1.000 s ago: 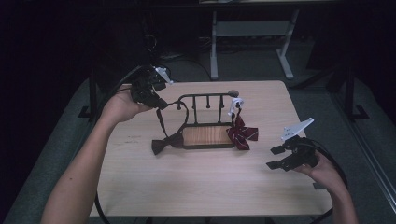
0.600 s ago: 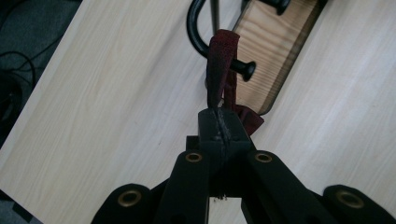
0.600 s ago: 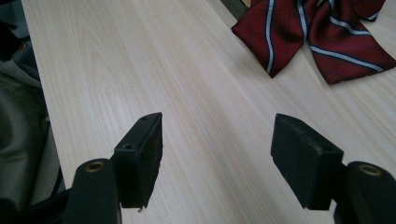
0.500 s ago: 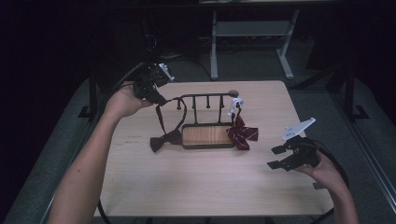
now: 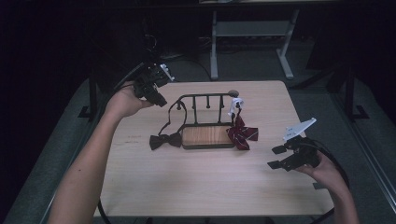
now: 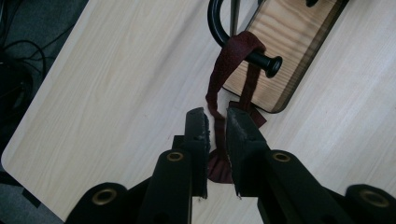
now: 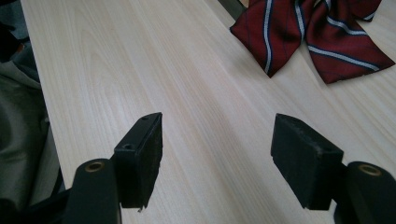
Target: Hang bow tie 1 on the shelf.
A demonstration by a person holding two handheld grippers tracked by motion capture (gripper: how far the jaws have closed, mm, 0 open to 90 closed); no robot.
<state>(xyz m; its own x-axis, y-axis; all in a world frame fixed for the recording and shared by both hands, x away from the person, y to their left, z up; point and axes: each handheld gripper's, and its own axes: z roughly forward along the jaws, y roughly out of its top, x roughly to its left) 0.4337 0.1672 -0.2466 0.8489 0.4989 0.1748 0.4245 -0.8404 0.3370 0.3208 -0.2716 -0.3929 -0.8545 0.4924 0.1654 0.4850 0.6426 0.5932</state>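
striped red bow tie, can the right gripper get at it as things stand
Probably yes. The right gripper has open, empty jaws, and bare table lies between it and the striped red bow tie, which rests against the rack end.

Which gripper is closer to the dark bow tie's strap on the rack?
Left. The left gripper has just been opening, with the strap between its jaws. The right gripper is open, low at the table's right side.
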